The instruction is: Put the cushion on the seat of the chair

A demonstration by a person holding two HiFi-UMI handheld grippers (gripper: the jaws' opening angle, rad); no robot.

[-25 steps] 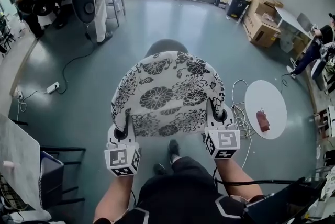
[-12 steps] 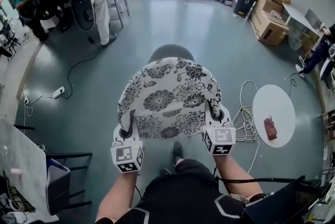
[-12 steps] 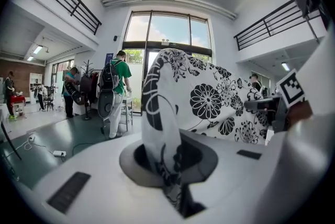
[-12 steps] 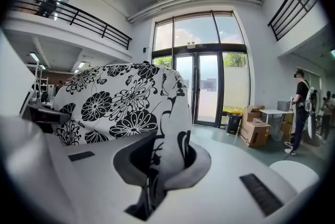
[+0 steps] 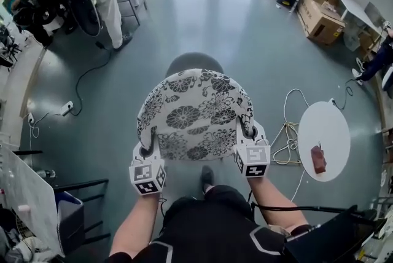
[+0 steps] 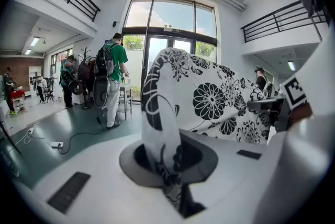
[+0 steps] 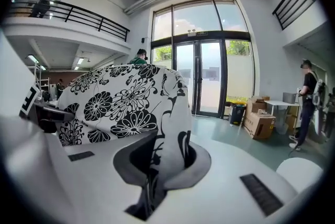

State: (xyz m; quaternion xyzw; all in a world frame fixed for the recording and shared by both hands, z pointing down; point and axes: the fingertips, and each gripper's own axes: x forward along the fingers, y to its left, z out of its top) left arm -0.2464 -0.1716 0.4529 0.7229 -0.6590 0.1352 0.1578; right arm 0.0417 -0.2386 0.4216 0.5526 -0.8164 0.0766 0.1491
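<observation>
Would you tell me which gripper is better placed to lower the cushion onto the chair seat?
Neither clearly: left gripper and right gripper are each shut on a near corner of the cushion, about level, with the chair seat centred beyond it. I would lower with both together.

the cushion is white with a black pattern of large flowers and leaves, and the chair seat is dark grey. the left gripper and the right gripper are white, each bearing black-and-white square markers. the floor is glossy grey-green, the round table is white with a reddish-brown thing on it, and the cardboard boxes are brown.
</observation>
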